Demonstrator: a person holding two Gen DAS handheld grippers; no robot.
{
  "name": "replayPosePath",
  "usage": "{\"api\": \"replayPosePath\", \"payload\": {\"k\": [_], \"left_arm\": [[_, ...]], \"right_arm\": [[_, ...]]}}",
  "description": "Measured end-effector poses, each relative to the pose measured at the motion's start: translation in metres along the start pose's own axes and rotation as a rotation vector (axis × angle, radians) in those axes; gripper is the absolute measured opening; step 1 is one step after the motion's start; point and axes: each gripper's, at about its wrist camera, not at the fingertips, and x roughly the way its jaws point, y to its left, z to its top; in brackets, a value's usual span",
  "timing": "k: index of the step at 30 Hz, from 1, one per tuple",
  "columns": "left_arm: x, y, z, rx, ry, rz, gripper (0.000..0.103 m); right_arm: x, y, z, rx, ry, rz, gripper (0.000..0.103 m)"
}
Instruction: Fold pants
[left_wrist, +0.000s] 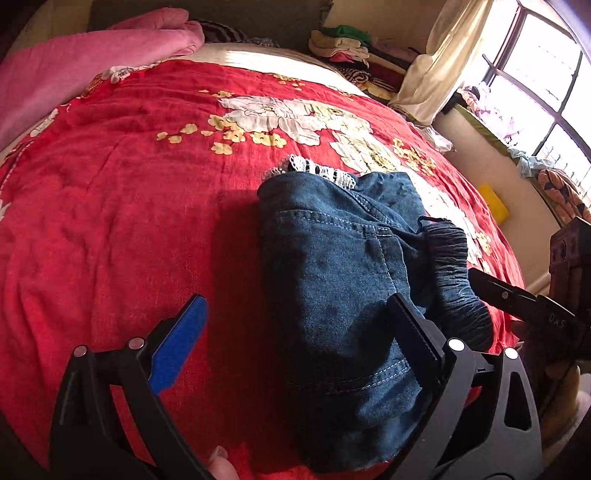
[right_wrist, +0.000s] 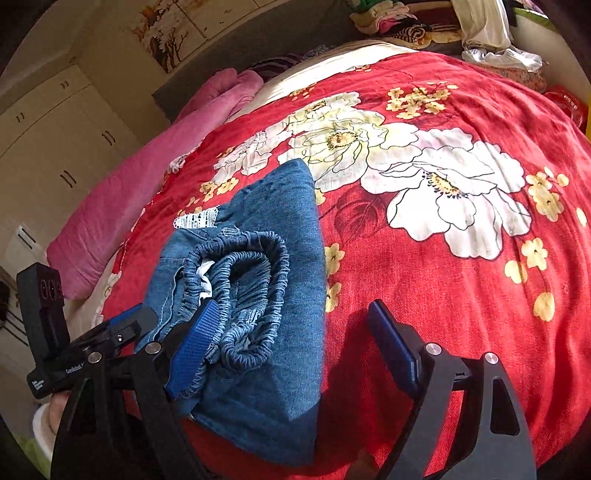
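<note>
The blue denim pants (left_wrist: 332, 280) lie folded in a compact bundle on the red floral bedspread (left_wrist: 129, 192), with the elastic waistband (right_wrist: 240, 288) on top and white lace trim (left_wrist: 314, 168) at the far end. My left gripper (left_wrist: 295, 332) is open, its right finger resting on the pants and its left finger over the bedspread. My right gripper (right_wrist: 291, 343) is open, its left finger (right_wrist: 192, 343) touching the waistband and its right finger over bare bedspread. The left gripper also shows at the left of the right wrist view (right_wrist: 122, 325).
A pink blanket (left_wrist: 74, 70) lies along the far left of the bed. Stacked clothes (left_wrist: 343, 48) sit at the headboard. A curtain and window (left_wrist: 535, 74) are on the right. White wardrobes (right_wrist: 55, 129) stand beyond the bed.
</note>
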Motion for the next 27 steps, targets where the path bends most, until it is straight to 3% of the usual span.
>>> {"api": "replayPosePath", "payload": {"k": [5, 12, 14, 15, 16, 17, 18, 22, 27], "left_arm": [[0.008, 0.003, -0.002, -0.008, 0.015, 0.007, 0.091], [0.015, 0.001, -0.002, -0.008, 0.017, 0.011, 0.090], [0.016, 0.000, -0.002, -0.011, 0.022, -0.007, 0.080], [0.017, -0.002, -0.001, -0.014, 0.029, -0.026, 0.057], [0.017, -0.005, -0.001, -0.016, 0.037, -0.049, 0.043], [0.017, -0.009, -0.001, 0.001, 0.038, -0.039, 0.040], [0.016, -0.014, -0.002, 0.025, 0.036, -0.030, 0.032], [0.009, -0.023, 0.001, 0.048, 0.026, -0.016, 0.021], [-0.005, -0.033, 0.009, 0.081, -0.015, -0.012, 0.018]], "right_arm": [[0.014, -0.007, -0.001, 0.015, 0.012, 0.060, 0.065], [0.022, -0.007, -0.003, 0.024, 0.021, 0.153, 0.035], [0.018, -0.004, -0.004, 0.012, 0.005, 0.155, 0.029], [0.016, -0.001, -0.005, -0.003, -0.003, 0.142, 0.028], [0.015, 0.003, -0.005, -0.023, -0.010, 0.123, 0.028], [0.013, 0.008, -0.006, -0.046, -0.017, 0.104, 0.027], [0.012, 0.011, -0.006, -0.058, -0.024, 0.095, 0.027], [0.003, 0.020, -0.003, -0.093, -0.051, 0.083, 0.025], [-0.008, 0.039, 0.003, -0.164, -0.091, 0.073, 0.024]]}}
